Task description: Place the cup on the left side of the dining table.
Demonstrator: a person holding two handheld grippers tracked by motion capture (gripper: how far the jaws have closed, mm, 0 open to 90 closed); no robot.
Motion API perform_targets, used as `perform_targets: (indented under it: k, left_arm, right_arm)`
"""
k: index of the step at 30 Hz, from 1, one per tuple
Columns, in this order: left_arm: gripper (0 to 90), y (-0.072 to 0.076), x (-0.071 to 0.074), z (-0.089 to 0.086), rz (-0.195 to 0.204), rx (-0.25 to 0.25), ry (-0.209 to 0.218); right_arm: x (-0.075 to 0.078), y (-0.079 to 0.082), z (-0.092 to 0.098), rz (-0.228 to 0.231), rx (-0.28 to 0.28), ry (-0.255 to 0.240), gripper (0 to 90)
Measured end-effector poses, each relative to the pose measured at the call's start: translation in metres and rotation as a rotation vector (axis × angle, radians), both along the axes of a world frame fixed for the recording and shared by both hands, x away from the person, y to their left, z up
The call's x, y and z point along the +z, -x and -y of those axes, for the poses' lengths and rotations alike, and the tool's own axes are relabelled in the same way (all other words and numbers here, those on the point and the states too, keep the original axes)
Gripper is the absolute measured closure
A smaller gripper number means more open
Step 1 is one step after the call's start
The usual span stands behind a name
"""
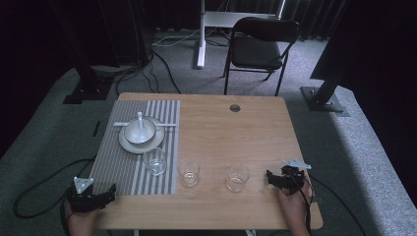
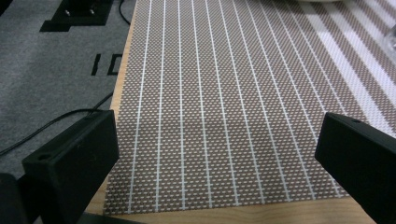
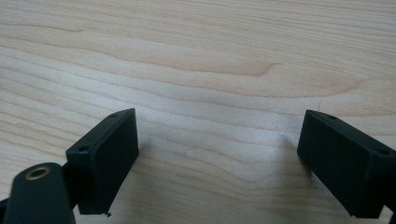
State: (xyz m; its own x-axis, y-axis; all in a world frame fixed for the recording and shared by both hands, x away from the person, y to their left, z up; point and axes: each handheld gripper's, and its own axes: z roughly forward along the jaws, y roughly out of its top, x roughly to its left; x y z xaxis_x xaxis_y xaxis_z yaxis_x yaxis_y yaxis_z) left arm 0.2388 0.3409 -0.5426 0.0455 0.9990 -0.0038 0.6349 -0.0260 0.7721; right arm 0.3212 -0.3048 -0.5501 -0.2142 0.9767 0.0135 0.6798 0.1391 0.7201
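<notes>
High view has three glasses in a row, lower centre; the right gripper (image 1: pixel 273 177), jaws spread and empty, sits just beside the rightmost glass (image 1: pixel 237 177). Left gripper (image 1: pixel 109 192) also spread, lower left.

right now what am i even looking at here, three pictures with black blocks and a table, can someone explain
A person sits at a wooden table holding a hand-operated gripper in each hand; there is no robot arm. The high view looks down from above: the left gripper sits at the near left corner, the right gripper near the right edge. The other two pictures come from cameras riding on each gripper, so the black blocks are its own fingers. The left one looks over a striped placemat, the right one over bare wood. On the mat sit a plate with a bowl and spoon. Three empty-looking glasses stand in a row. Both grippers are open and hold nothing.
</notes>
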Motion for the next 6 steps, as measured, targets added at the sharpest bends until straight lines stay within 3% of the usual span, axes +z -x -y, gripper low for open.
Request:
perform_targets:
  k: [6]
  left_arm:
    - [0.2, 0.0018, 0.0009, -0.0016, 0.021, -0.014, 0.026]
  right_arm:
    - [0.0000, 0.0001, 0.0000, 0.000, -0.004, 0.000, 12.0]
